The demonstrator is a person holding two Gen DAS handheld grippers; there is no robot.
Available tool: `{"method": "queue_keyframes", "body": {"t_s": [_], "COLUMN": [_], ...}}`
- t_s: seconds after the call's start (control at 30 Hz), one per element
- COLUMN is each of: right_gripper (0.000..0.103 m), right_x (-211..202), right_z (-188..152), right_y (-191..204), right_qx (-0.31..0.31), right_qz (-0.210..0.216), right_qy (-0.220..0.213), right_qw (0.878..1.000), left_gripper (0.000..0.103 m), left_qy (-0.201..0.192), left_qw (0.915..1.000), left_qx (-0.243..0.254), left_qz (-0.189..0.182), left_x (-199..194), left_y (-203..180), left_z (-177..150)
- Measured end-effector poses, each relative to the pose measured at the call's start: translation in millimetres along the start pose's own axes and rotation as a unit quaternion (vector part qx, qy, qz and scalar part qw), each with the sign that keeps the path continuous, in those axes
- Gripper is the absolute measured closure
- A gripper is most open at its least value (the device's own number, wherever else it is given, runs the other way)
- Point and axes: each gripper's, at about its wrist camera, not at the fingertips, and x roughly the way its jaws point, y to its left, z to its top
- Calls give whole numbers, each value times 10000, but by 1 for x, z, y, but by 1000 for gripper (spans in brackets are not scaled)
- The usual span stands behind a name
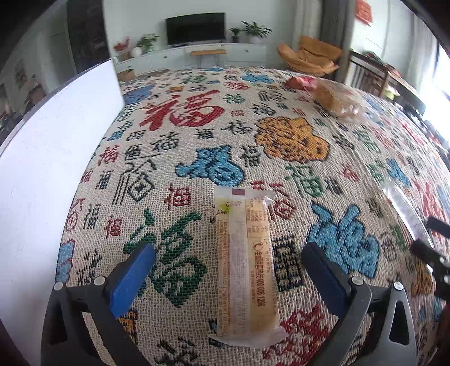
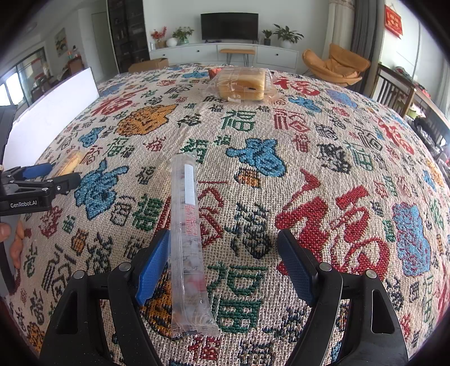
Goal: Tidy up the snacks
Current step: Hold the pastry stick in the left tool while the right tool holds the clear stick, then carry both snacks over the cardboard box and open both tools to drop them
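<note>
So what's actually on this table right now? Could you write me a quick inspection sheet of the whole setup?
Surface: table under a woven cloth patterned with coloured Chinese characters.
Job's things: yellow snack bar lying flat between the left gripper's open fingers; clear tube-shaped snack pack beside the right gripper's left finger; wrapped bread and a red packet at the far edge.
Clutter: white board standing along the left edge.
Grippers: left gripper open, right gripper open, neither holding anything.
Cables: nothing seen.
Surroundings: living room with TV, white cabinet, potted plants, orange chair.
</note>
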Motion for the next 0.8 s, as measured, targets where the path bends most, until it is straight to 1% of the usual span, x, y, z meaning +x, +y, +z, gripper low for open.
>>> {"method": "queue_keyframes", "body": {"t_s": [0.03, 0.1, 0.13, 0.17, 0.23, 0.27, 0.3, 0.33, 0.37, 0.4, 0.43, 0.47, 0.5, 0.53, 0.57, 0.63, 0.67, 0.7, 0.73, 0.8], "right_gripper": [23, 23, 23, 22, 23, 23, 24, 25, 25, 26, 31, 65, 75, 84, 85, 85, 85, 85, 85, 85], "right_x": [0, -1, 0, 1, 3, 2, 1, 3, 7, 11, 14, 18, 22, 21, 19, 8, -1, -14, -25, -51], "right_z": [0, 0, 3, 9, 23, 31, 36, 43, 48, 51, 53, 52, 51, 51, 52, 56, 60, 66, 74, 99], "right_y": [0, -1, -1, -1, -4, -5, -4, -1, 3, 6, 8, 10, 12, 12, 10, 7, 9, 15, 24, 58], "right_qx": [8, -9, -114, -173, -76, 0, 2, -53, -120, -164, -182, -208, -243, -269, -249, 71, 179, 218, 225, 259], "right_qz": [12, 64, 103, 173, 409, 553, 594, 568, 534, 552, 592, 616, 592, 453, 346, 632, 774, 928, 1105, 1692], "right_qy": [-1, 44, 205, 491, 984, 1083, 1109, 1179, 1300, 1389, 1417, 1455, 1553, 1508, 1521, 1475, 1381, 1246, 1119, 856], "right_qw": [10000, 10000, 9997, 9985, 9943, 9926, 9921, 9914, 9900, 9886, 9880, 9872, 9858, 9872, 9874, 9870, 9872, 9876, 9873, 9815], "left_gripper": [0, 0, 0, 1, 8, 18, 28, 34, 61, 75, 75, 75, 75, 75, 75, 75, 75, 75, 75, 75], "left_qy": [188, 455, 562, 622, 677, 666, 649, 578, 501, 447, 393, 341, 275, 185, 84, -189, -351, -488, -660, -1020], "left_qw": [9995, 9976, 9967, 9961, 9948, 9947, 9945, 9942, 9942, 9946, 9954, 9957, 9957, 9955, 9946, 9893, 9853, 9823, 9797, 9778], "left_qx": [185, 336, 345, 339, 419, 517, 644, 812, 843, 829, 759, 696, 616, 477, 305, -107, -287, -411, -525, -676], "left_qz": [-162, -406, -479, -534, -633, -594, -515, -417, -440, -435, -431, -515, -637, -798, -986, -1444, -1645, -1763, -1820, -1700], "left_x": [0, -3, -4, -6, -9, -11, -11, -13, -14, -15, -17, -20, -23, -33, -44, -76, -96, -114, -135, -175], "left_y": [2, 7, 9, 9, 2, -3, -10, -18, -22, -24, -23, -21, -18, -12, -4, 14, 25, 34, 48, 80], "left_z": [2, 5, 5, 6, 5, 4, 5, 4, 6, 6, 8, 7, 7, 5, 4, 3, 2, 1, 1, 2]}}
